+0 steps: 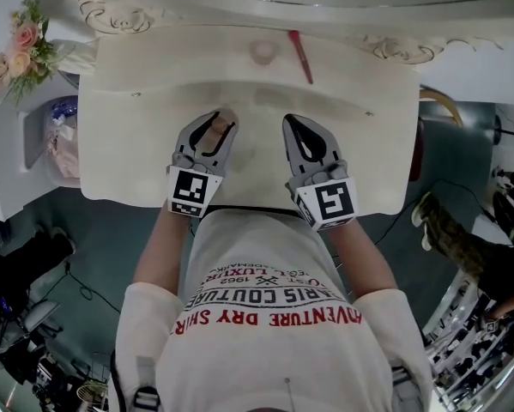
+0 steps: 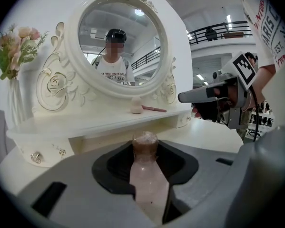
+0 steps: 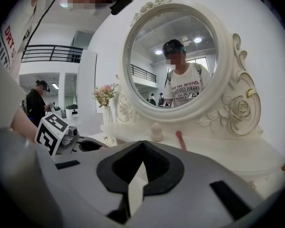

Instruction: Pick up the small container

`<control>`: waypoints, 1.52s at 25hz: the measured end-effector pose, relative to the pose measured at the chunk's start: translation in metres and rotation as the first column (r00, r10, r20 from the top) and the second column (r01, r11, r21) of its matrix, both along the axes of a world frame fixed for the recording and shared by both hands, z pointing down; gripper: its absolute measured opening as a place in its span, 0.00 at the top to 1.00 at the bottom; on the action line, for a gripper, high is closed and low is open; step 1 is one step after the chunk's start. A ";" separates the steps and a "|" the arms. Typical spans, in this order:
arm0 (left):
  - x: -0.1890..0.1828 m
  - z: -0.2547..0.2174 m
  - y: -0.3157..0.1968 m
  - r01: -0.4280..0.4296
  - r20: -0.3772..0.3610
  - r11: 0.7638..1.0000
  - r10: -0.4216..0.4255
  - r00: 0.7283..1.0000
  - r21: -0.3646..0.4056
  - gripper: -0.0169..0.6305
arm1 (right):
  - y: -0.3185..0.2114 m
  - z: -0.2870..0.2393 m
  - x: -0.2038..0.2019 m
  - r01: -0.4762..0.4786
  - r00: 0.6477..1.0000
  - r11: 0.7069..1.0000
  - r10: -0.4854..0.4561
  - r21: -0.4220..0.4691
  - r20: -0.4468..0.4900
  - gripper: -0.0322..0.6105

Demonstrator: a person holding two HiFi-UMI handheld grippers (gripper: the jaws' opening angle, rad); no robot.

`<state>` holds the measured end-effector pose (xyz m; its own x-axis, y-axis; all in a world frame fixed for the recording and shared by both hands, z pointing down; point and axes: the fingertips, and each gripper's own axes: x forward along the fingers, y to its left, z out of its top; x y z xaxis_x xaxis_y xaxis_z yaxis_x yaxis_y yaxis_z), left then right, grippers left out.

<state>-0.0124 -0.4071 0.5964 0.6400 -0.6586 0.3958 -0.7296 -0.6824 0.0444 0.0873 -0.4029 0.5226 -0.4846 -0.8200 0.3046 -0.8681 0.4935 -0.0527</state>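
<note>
**Small container held before the mirror**

The left gripper (image 1: 220,121) has its jaws closed on the small container (image 2: 147,175). This is a pale pink bottle whose brownish cap points toward the mirror (image 2: 123,42), low over the dressing table (image 2: 213,132). Also before the mirror, toward its right side, the right gripper (image 1: 291,123) has its jaws drawn together on nothing. On the shelf under the mirror sit a pink sponge (image 2: 136,105) and a red stick (image 2: 154,109). A vase of flowers (image 2: 18,51) stands to the mirror's left.
</note>
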 end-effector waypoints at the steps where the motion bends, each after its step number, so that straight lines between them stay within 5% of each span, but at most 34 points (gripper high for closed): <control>1: -0.001 -0.002 0.000 0.005 0.001 1.000 -0.005 1.000 -0.006 0.75 | 0.000 -0.003 0.001 -0.002 1.000 1.000 0.002 0.005 0.002 0.95; 11: 0.001 -0.073 -0.004 -0.005 0.029 0.999 0.003 1.000 0.051 0.75 | -0.003 -0.044 -0.001 -0.008 1.000 0.998 0.006 0.069 0.020 0.95; 24: -0.025 -0.206 -0.009 0.021 -0.047 0.981 -0.012 0.999 0.192 0.75 | -0.003 -0.123 -0.012 -0.056 0.998 0.980 0.057 0.193 -0.004 0.95; 38: -0.076 -0.263 0.000 0.074 -0.075 0.962 -0.056 0.996 0.261 0.75 | 0.014 -0.164 -0.030 -0.103 0.994 0.967 0.106 0.235 0.002 0.95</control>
<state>-0.0885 -0.4067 0.3338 0.6112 -0.7749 0.1609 -0.7743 -0.6276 -0.0809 0.0573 -0.3887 0.3588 -0.3905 -0.9149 0.1025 -0.9154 0.3977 0.0626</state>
